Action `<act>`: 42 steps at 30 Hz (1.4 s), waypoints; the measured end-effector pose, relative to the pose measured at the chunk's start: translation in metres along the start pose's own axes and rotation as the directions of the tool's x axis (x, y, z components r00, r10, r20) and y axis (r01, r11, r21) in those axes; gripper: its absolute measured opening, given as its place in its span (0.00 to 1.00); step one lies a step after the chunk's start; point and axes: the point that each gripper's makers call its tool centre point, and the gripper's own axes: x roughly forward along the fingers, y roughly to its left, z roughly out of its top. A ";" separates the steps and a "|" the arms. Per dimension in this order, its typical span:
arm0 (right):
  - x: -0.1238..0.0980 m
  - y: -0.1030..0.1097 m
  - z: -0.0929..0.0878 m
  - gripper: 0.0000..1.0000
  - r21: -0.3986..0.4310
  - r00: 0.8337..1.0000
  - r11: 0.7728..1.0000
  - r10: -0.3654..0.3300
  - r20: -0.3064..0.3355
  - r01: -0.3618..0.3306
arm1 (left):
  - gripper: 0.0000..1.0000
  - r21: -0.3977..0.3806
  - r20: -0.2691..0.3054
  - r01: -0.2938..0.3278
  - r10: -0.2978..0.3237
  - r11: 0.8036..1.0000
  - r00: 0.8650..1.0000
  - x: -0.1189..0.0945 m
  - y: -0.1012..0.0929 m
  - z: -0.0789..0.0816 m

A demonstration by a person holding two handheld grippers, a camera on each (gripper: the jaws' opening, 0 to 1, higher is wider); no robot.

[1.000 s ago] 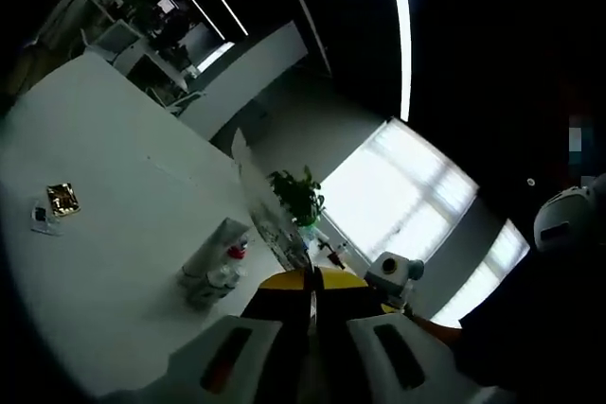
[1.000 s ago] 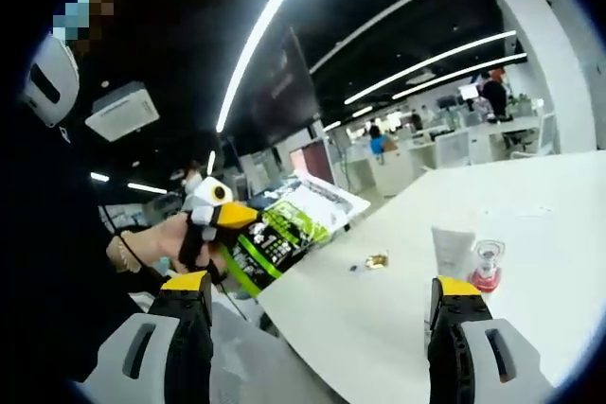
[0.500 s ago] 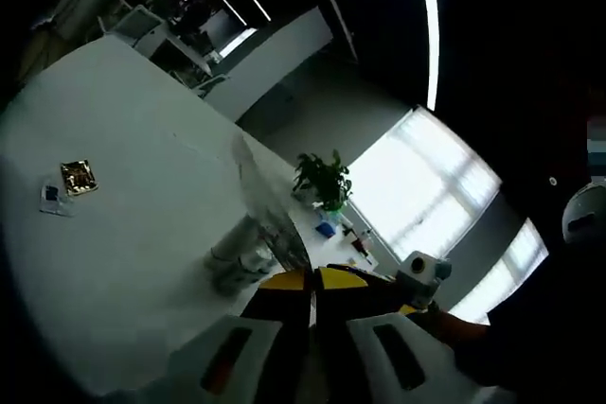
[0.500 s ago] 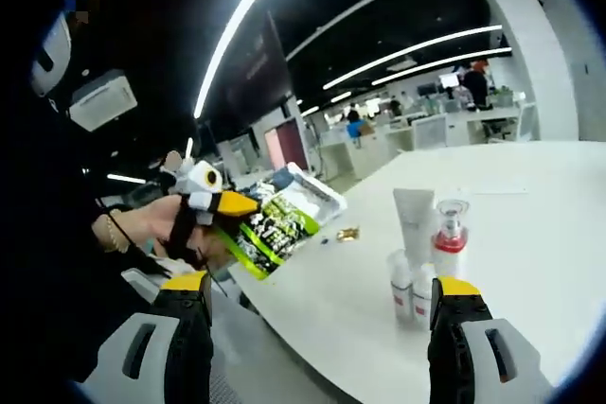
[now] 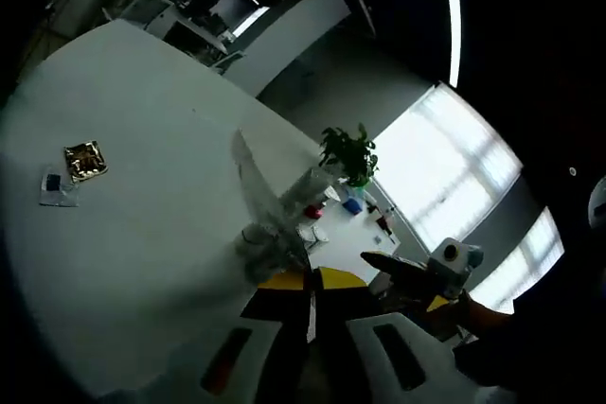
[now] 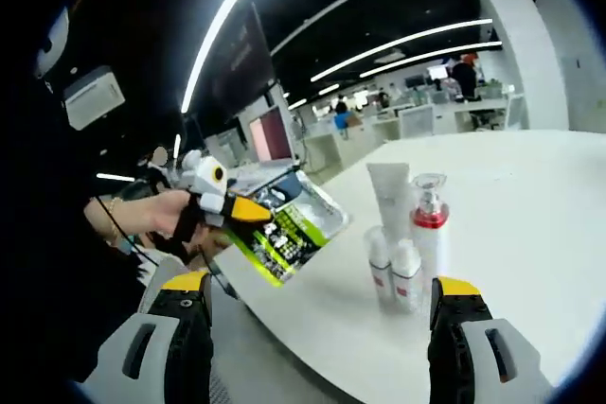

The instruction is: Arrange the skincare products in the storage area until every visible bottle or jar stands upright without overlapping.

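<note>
Bottles (image 6: 405,238) upright between the wide-apart right gripper (image 6: 320,314) jaws — beyond them.

The yellow-tipped tongs (image 5: 312,283) are pressed together on a clear plastic packet (image 5: 270,205) above the white table (image 5: 142,139). Small pale bottles (image 5: 258,254) cluster just beyond them. A gold foil square (image 5: 84,160) lies well apart, beside a small clear sachet (image 5: 55,185).

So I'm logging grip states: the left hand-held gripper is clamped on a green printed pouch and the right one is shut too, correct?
Not quite. The left hand-held gripper is clamped on the green pouch, but the right hand-held gripper is open, jaws wide apart with nothing between them, as the right gripper view shows.
</note>
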 end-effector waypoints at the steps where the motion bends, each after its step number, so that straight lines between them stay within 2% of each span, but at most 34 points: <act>1: 0.000 -0.001 0.001 0.99 0.000 1.000 1.000 -0.004 0.003 0.004 | 0.01 0.004 -0.002 -0.001 0.001 1.000 1.000 0.002 0.003 0.000; 4: 0.002 -0.010 0.000 0.99 0.007 1.000 1.000 -0.027 0.002 0.027 | 0.01 0.000 -0.020 -0.018 0.018 1.000 1.000 0.012 0.016 -0.003; 11: 0.004 -0.015 -0.002 0.99 0.024 1.000 0.999 -0.031 -0.006 0.031 | 0.01 0.004 -0.076 -0.066 0.066 0.998 0.995 0.034 0.043 -0.012; 23: 0.003 -0.025 -0.003 0.99 0.070 0.999 0.996 -0.047 0.007 0.047 | 0.01 -0.029 -0.115 -0.096 0.092 0.995 0.989 0.056 0.067 -0.023; 33: 0.002 -0.027 -0.004 0.99 0.078 0.998 0.995 -0.057 0.001 0.057 | 0.01 -0.040 -0.143 -0.118 0.111 0.992 0.983 0.069 0.077 -0.031; 34: 0.003 -0.027 -0.004 0.99 0.078 0.998 0.995 -0.057 0.001 0.057 | 0.01 -0.040 -0.145 -0.125 0.118 0.991 0.982 0.070 0.078 -0.032; 38: 0.003 -0.027 -0.005 0.99 0.079 0.998 0.995 -0.057 -0.006 0.057 | 0.01 -0.010 -0.167 -0.210 0.205 0.978 0.964 0.070 0.097 -0.037; 42: 0.004 -0.026 -0.006 0.99 0.080 0.998 0.995 -0.057 -0.009 0.057 | 0.01 -0.025 -0.152 -0.249 0.243 0.968 0.958 0.069 0.104 -0.034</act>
